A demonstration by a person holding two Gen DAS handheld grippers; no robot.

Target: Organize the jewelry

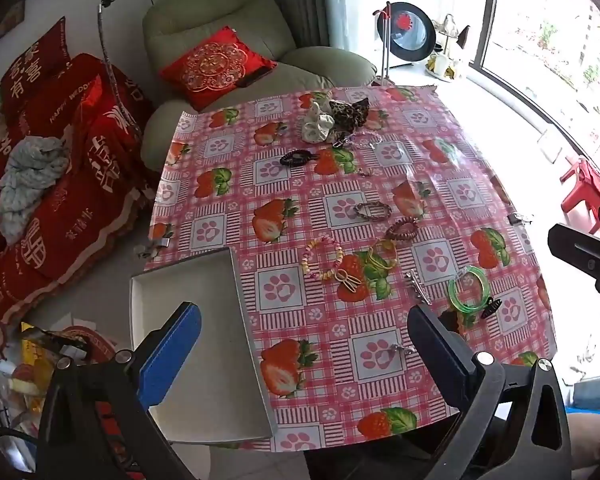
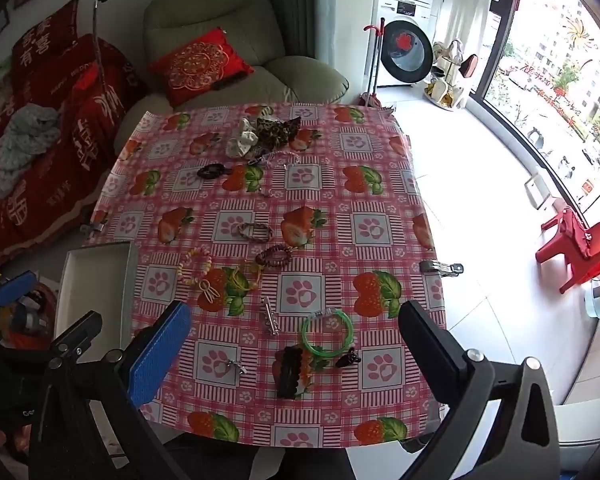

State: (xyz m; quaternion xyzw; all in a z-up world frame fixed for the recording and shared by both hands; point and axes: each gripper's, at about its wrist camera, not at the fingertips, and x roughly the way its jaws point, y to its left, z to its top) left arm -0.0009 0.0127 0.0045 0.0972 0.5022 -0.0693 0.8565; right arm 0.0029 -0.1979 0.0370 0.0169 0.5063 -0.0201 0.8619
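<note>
Near: left gripper (image 1: 304, 356) & right gripper (image 2: 296, 348), both jaws fully apart, nothing held, above tablecloth (image 2: 380, 216). 1 empty white tray (image 1: 204, 320) at table's left edge. Mid: 1 green bangle (image 2: 327, 333), 1 dark claw clip (image 2: 289, 372), 1 silver clip (image 2: 271, 316), 3 bead bracelets near centre. Far: 2 scrunchies (image 2: 260, 132).
</note>
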